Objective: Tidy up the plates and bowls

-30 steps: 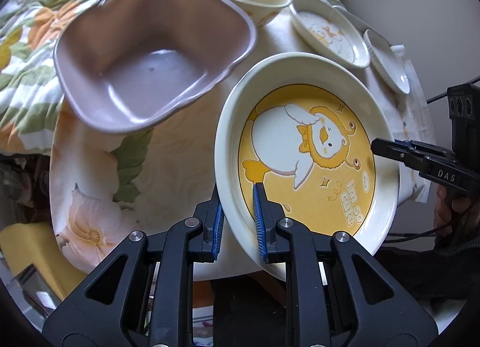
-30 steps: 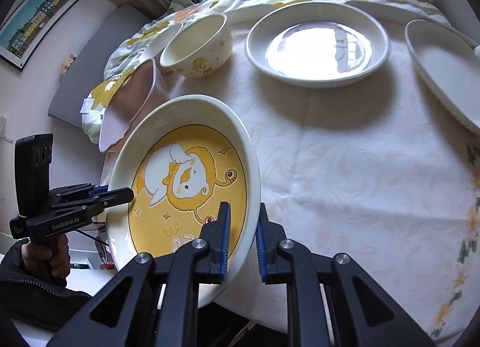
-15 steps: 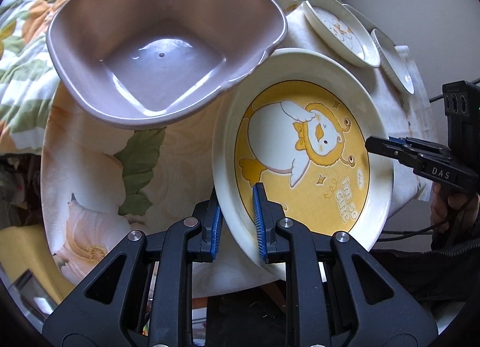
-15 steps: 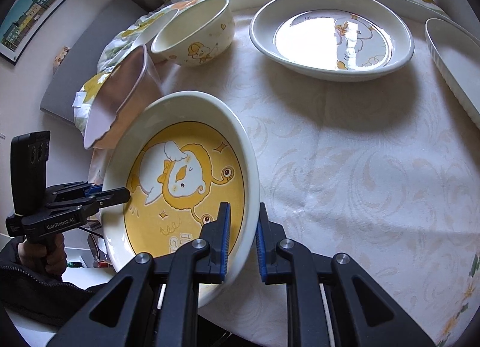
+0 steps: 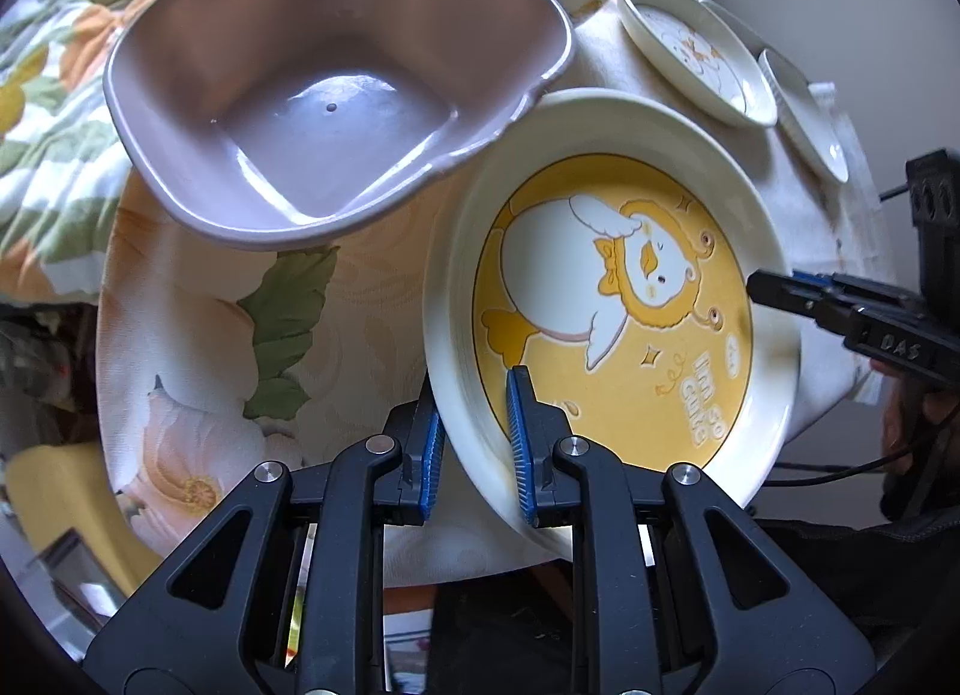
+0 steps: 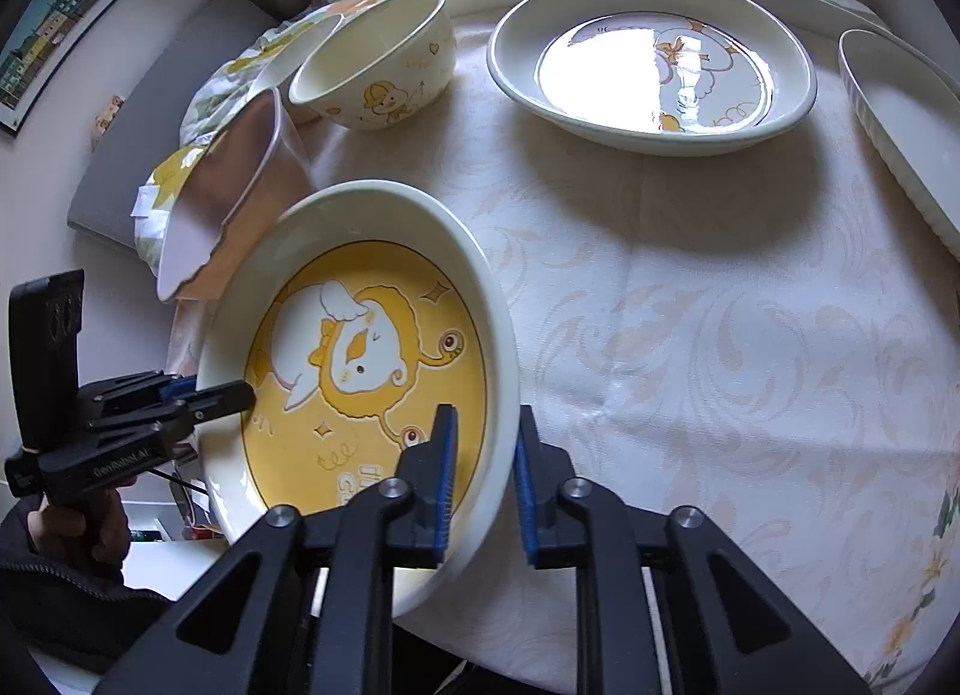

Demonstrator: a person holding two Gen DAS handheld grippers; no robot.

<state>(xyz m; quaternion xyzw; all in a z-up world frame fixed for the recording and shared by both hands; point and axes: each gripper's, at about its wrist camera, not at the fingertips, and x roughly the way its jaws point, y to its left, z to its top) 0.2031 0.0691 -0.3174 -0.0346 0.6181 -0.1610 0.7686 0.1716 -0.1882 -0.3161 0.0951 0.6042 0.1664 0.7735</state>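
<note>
A cream plate with a yellow cartoon centre [image 5: 612, 299] is held tilted above the table's near edge; it also shows in the right wrist view [image 6: 360, 371]. My left gripper [image 5: 474, 431] is shut on its near rim. My right gripper [image 6: 483, 467] is shut on the opposite rim and shows in the left wrist view [image 5: 780, 296]. The left gripper shows in the right wrist view [image 6: 228, 395]. A mauve square bowl [image 5: 336, 113] sits just beyond the plate, its rim overlapping the plate's edge in view.
A cream cartoon bowl [image 6: 378, 71], a cream plate with a pale cartoon [image 6: 654, 65] and a white oval dish [image 6: 900, 119] stand farther back on the floral tablecloth [image 6: 720, 335]. More dishes lie behind the bowl.
Both grippers have carried the yellow plate forward over the table toward the mauve bowl. The bowl and far dishes look closer and larger. Both grips are unchanged.
</note>
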